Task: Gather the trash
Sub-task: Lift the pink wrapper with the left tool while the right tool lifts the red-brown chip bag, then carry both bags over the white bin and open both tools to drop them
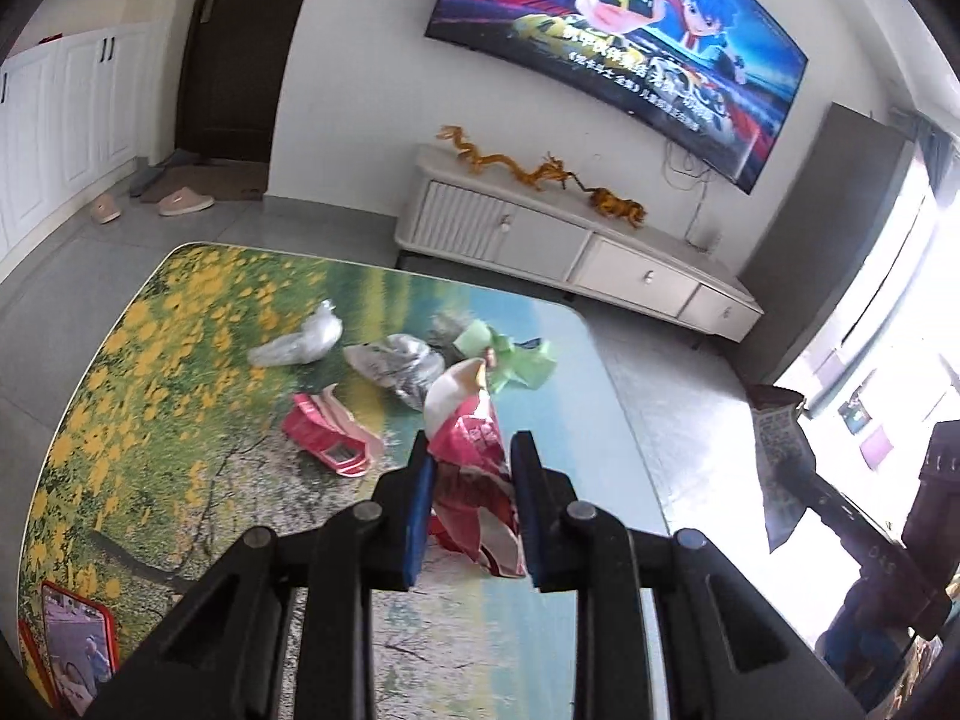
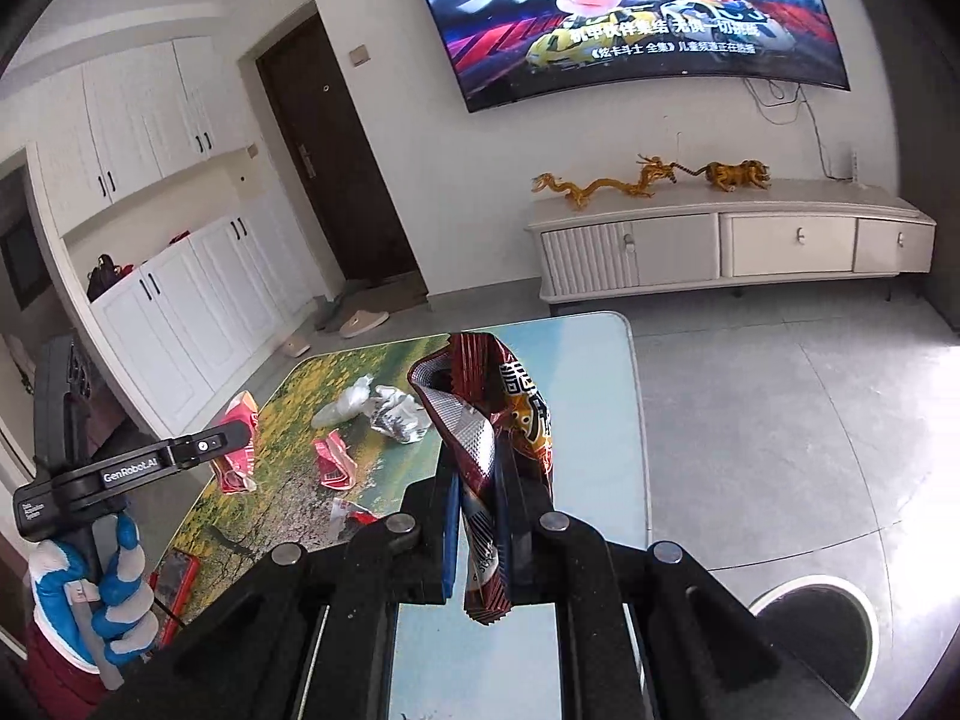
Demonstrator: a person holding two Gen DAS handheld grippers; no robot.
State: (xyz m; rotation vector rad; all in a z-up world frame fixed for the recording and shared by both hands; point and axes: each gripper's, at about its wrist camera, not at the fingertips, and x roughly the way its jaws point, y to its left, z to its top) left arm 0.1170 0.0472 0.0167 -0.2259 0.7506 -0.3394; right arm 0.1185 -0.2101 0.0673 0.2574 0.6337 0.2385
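Left wrist: left gripper (image 1: 471, 450) clamps red-and-white wrapper (image 1: 471, 456) above flower-print table (image 1: 150, 360); more wrappers (image 1: 390, 366) lie beyond.

Right wrist: right gripper (image 2: 480, 468) pinches dark red snack bag (image 2: 486, 414) above table edge; gloved hand (image 2: 102, 594) at left.

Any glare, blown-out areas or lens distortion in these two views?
Left wrist view: window at the right is blown out to white, glare washing over the table edge; TV bows from the fisheye. Right wrist view: floor at the right is overexposed; cabinets curve; corners dark.
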